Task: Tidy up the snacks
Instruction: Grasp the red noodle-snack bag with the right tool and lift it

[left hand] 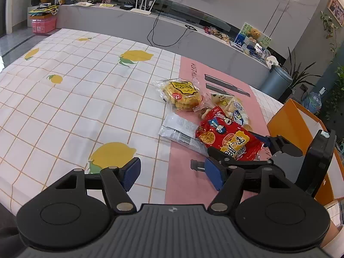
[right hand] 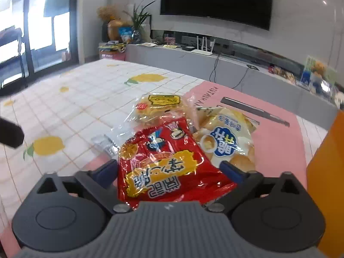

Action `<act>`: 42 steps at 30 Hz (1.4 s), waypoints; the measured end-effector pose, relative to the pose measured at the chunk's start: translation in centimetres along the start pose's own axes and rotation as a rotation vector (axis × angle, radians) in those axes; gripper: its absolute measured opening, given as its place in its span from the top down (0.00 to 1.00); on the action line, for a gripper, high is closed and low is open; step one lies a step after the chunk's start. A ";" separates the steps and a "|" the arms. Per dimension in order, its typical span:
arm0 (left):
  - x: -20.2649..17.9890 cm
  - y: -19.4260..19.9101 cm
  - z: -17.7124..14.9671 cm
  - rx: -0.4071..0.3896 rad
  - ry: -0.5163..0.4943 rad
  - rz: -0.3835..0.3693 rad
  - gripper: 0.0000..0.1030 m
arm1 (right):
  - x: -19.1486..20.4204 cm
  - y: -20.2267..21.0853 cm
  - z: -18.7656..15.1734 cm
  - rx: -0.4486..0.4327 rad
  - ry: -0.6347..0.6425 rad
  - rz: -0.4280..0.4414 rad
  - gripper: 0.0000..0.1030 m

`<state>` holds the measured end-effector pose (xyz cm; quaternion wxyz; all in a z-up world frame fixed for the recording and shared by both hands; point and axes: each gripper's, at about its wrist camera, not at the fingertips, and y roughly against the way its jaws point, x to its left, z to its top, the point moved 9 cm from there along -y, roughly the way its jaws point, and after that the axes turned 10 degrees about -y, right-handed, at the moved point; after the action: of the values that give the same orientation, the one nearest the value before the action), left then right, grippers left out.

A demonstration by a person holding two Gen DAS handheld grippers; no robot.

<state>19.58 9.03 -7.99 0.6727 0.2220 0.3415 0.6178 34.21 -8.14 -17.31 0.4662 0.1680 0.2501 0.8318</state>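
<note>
two hand-held grippers, right [right hand: 169,167] around red snack bag [right hand: 165,161] (jaws wide)

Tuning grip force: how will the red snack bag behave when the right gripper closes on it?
The red snack bag looks like crinkly, glossy film, so probably slippery and floppy. It seems puffed, likely light, with brittle contents that hard squeezing may crush. It overlaps the neighbouring packets, so lifting may drag them. The right gripper straddles it.
</note>
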 end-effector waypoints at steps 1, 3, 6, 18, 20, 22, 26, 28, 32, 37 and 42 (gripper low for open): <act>-0.1 0.1 0.0 0.000 0.000 -0.002 0.22 | 0.2 0.0 0.0 -0.006 0.019 -0.008 0.09; -0.1 0.1 0.0 0.000 -0.002 -0.003 0.22 | 0.5 0.2 0.1 -0.018 0.038 -0.011 0.13; -0.1 0.1 0.0 -0.002 -0.005 -0.003 0.22 | 0.6 0.5 0.1 -0.022 0.042 -0.010 0.14; -0.8 0.0 0.0 -0.001 -0.030 -0.002 0.22 | -1.1 4.4 0.8 -0.073 -0.030 -0.020 0.20; -1.0 0.3 0.1 -0.013 -0.038 -0.007 0.22 | -1.5 5.6 1.0 -0.081 -0.073 -0.027 0.20; -1.2 0.5 0.2 -0.026 -0.045 -0.004 0.22 | -1.9 6.9 1.2 -0.096 -0.130 -0.036 0.36; -1.5 0.8 0.3 -0.035 -0.045 -0.004 0.22 | -3.3 8.8 0.3 -0.041 -0.261 -0.096 0.56; -1.7 1.0 0.4 -0.042 -0.047 -0.010 0.22 | -3.8 8.9 -1.0 0.008 -0.299 -0.120 0.61; -2.0 1.3 0.4 -0.051 -0.052 -0.012 0.22 | -4.2 8.7 -2.8 0.067 -0.326 -0.157 0.70; -1.5 1.5 0.5 -0.054 -0.043 -0.007 0.22 | -4.2 10.0 -2.7 0.042 -0.382 -0.125 0.54; -1.3 1.4 0.6 -0.047 -0.017 -0.024 0.22 | -3.1 10.1 -3.3 0.051 -0.491 -0.081 0.12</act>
<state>19.12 8.02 -6.34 0.6881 0.2072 0.3236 0.6155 27.07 -16.12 -14.36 0.5417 0.3663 0.1568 0.7402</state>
